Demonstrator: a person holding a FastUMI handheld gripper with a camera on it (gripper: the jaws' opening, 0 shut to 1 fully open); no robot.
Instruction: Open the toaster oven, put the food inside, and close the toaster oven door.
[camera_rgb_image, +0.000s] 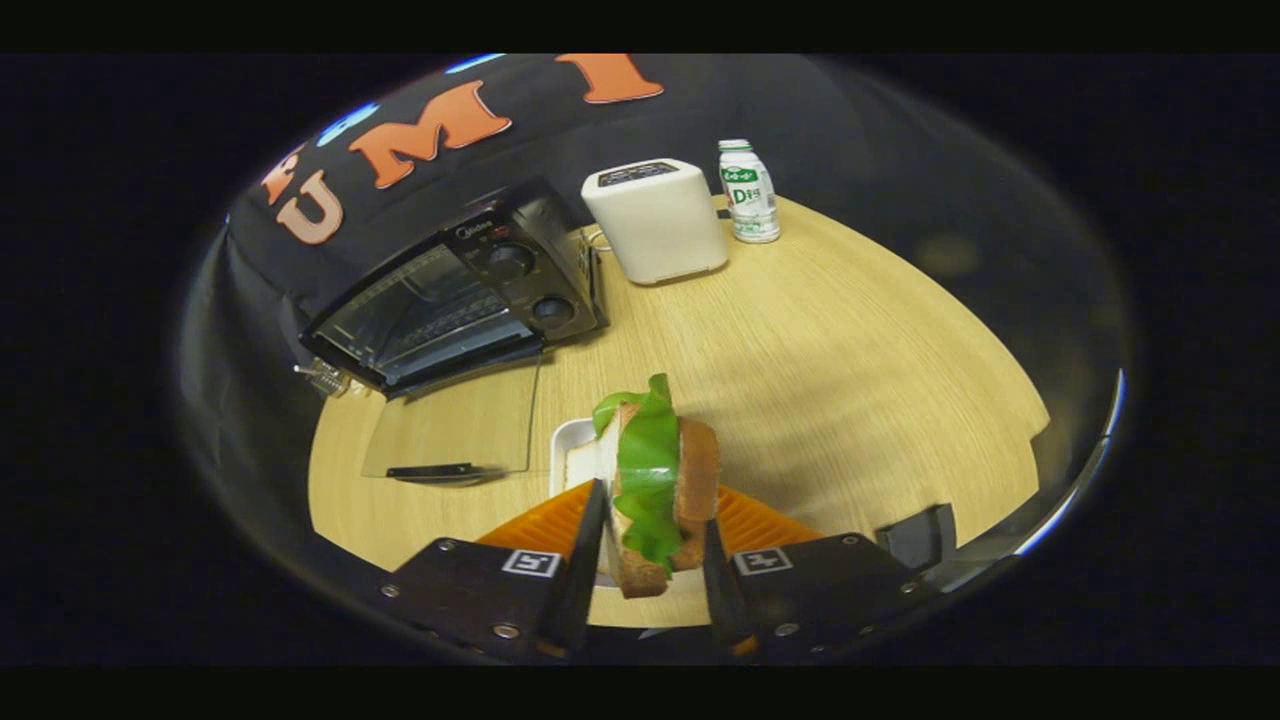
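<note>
The gripper (652, 545) clamps both fingers on the sandwich (655, 485), held above a white plate (568, 445). The toaster oven (455, 295), door (450, 430) down, sits beyond them, leftward. Carrying step; next likely needs a level reach inside.

White toaster (655, 220) beside a bottle (748, 192) (green-labelled), round wooden table (850, 380), small white dish (572, 450)

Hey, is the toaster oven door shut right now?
No, the toaster oven has its glass door folded down flat on the table, while the gripper holds the sandwich.
</note>
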